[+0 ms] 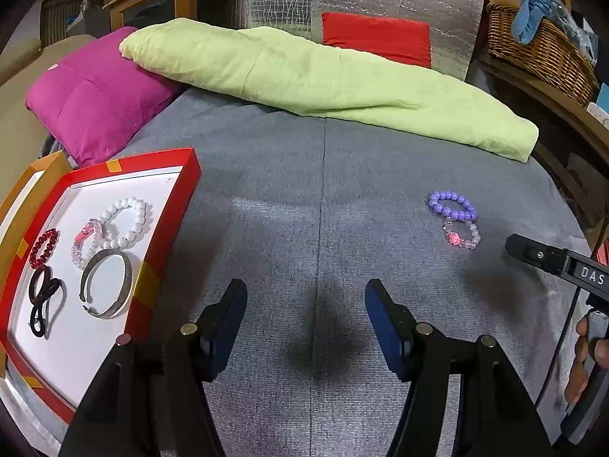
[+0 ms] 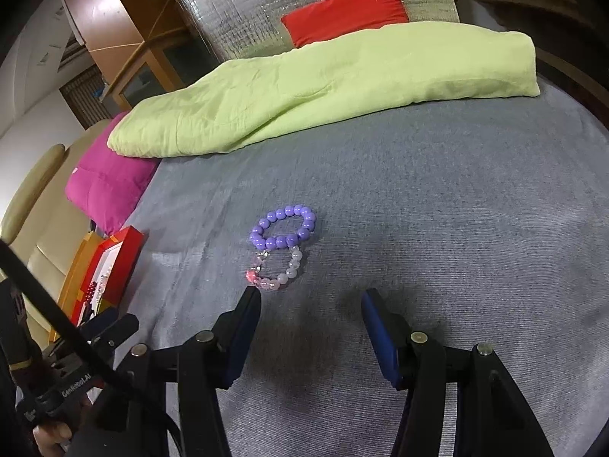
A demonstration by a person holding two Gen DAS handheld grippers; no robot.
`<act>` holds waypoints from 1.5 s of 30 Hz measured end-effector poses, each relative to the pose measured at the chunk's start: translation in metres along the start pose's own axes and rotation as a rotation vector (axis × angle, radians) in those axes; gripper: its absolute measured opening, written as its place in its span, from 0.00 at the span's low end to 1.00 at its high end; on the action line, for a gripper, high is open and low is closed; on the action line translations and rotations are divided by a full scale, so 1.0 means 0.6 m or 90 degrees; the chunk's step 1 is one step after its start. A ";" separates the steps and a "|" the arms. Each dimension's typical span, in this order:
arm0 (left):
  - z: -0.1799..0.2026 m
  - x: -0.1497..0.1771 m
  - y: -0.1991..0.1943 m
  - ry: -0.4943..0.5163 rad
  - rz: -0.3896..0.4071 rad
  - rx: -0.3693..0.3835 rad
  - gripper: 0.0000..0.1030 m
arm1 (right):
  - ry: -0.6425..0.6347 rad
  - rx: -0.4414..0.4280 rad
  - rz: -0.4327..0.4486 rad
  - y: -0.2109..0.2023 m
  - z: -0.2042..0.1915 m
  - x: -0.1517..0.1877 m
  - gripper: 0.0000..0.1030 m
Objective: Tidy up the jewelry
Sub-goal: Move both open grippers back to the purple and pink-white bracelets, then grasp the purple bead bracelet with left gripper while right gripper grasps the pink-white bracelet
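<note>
Only my left view shows inside the red tray (image 1: 167, 228), while both my left gripper (image 1: 304, 301) and right gripper (image 2: 310, 304) keep fingers spread, empty, over the grey bed (image 1: 304, 190).

A: Surface?
B: Bed, grey cover (image 1: 304, 175).
A: Items lying on it?
B: Red-rimmed tray (image 1: 167, 228) at left; purple bead bracelet (image 1: 453, 205) touching pink-and-white bead bracelet (image 1: 462, 236) at right; folded green blanket (image 1: 323, 83), magenta cushion (image 1: 95, 103) at far edge.
</note>
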State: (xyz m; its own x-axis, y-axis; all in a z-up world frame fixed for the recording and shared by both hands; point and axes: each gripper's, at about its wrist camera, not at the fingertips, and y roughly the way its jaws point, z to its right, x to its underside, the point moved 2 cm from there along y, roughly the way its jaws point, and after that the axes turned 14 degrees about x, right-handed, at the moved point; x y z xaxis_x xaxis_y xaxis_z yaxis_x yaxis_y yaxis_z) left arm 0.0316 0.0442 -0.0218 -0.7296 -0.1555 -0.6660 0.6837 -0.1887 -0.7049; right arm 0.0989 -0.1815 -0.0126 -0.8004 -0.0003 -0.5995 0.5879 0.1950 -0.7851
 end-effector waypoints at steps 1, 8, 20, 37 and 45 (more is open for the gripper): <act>0.000 -0.001 0.001 -0.002 -0.002 0.004 0.63 | -0.005 0.002 -0.001 0.001 -0.006 -0.002 0.58; -0.006 0.002 -0.002 -0.017 -0.003 0.017 0.63 | -0.015 0.039 -0.037 0.048 -0.041 -0.021 0.46; -0.003 0.003 -0.003 -0.015 -0.008 0.018 0.63 | -0.164 0.149 -0.058 0.070 -0.074 -0.025 0.08; 0.116 -0.025 0.053 0.012 -0.046 0.088 0.63 | -0.050 0.083 -0.025 -0.026 0.084 0.006 0.08; 0.220 -0.056 0.150 0.033 -0.091 0.095 0.63 | 0.014 0.048 -0.023 -0.039 0.133 -0.008 0.08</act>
State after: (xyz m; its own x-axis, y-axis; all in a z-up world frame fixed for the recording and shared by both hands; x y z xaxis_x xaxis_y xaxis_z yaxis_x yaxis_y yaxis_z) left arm 0.1155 -0.0956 -0.0303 -0.8146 -0.0667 -0.5761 0.5603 -0.3471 -0.7520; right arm 0.0988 -0.2645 -0.0038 -0.8228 0.0162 -0.5681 0.5656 0.1203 -0.8159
